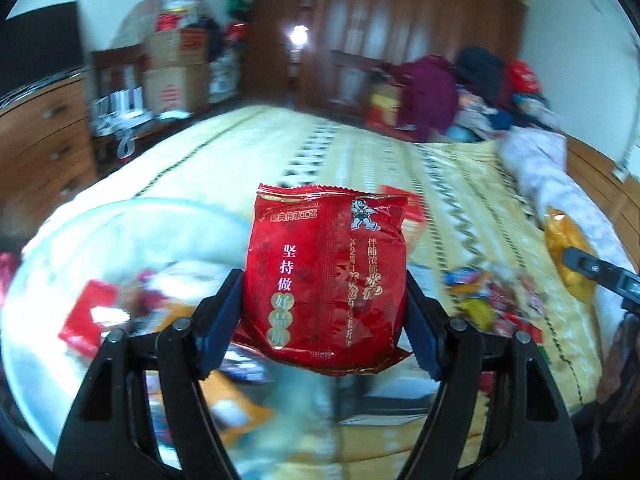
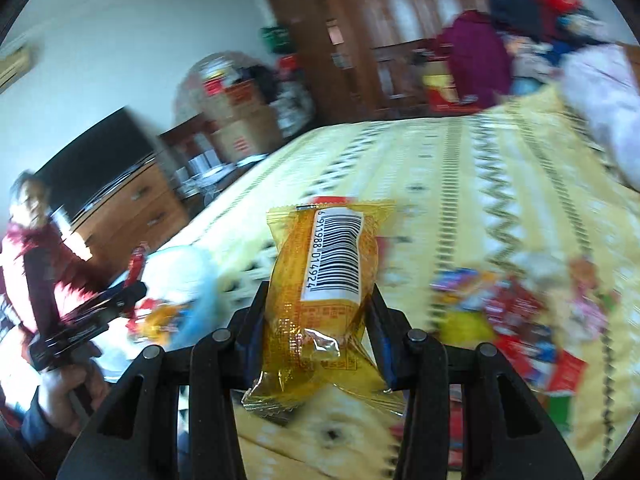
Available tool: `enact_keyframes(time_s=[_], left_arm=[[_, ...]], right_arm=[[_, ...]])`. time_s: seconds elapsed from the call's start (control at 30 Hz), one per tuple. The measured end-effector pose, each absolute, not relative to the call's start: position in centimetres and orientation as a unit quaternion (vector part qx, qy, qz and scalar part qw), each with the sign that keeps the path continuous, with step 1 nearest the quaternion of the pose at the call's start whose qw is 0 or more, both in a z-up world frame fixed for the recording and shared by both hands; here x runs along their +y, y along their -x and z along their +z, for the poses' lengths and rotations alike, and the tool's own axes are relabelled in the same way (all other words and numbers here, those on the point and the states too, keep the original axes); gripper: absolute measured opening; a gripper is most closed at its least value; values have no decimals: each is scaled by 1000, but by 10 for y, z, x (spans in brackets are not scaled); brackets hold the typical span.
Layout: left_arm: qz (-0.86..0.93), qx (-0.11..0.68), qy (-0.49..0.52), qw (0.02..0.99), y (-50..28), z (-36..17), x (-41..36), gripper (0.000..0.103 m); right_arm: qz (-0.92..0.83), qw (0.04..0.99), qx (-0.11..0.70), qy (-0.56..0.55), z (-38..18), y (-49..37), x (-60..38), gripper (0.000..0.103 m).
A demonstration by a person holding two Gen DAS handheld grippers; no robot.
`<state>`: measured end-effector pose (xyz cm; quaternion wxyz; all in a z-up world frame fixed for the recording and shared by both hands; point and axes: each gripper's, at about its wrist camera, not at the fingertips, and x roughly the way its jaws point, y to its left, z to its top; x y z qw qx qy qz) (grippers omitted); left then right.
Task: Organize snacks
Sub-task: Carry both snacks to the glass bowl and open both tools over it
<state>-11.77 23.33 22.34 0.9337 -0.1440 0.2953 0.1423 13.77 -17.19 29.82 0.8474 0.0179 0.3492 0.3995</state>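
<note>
Bedroom; bed (image 2: 460,168) w/ yellow patterned cover, snack pile (image 2: 516,312) loose on it (blurred). Left gripper (image 1: 325,304) clamped on red packet (image 1: 326,276), held above bed. Right gripper (image 2: 320,320) clamped on yellow packet (image 2: 320,300), barcode up.

Left wrist view: sitting just behind the left tool (image 1: 324,300), looking forward along its fingers over the bed (image 1: 360,152) toward the wooden wardrobe (image 1: 400,20); a red packet (image 1: 326,280) is filling the near centre.

Right wrist view: riding just behind the right tool (image 2: 318,324), facing the same way, tilting; a yellow packet (image 2: 320,280) is sitting close ahead.

Shared: both are taking in the bed, wardrobe, stacked boxes (image 1: 176,68) and loose snack pile (image 2: 512,308). Each is catching the other tool at its outer edge.
</note>
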Motion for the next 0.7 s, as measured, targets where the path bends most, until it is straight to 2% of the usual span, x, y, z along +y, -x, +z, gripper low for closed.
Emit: enact_keyframes(time_s=[0.17, 0.43, 0.7], left_arm=[[203, 319, 183, 908, 138, 208, 302, 75], [220, 337, 191, 895, 140, 197, 348, 75], [201, 352, 194, 893, 149, 190, 374, 75]], right_arm=[[469, 810, 353, 12, 305, -110, -68, 48], [529, 765, 363, 47, 300, -73, 61, 48], [544, 744, 383, 64, 279, -61, 119, 48]])
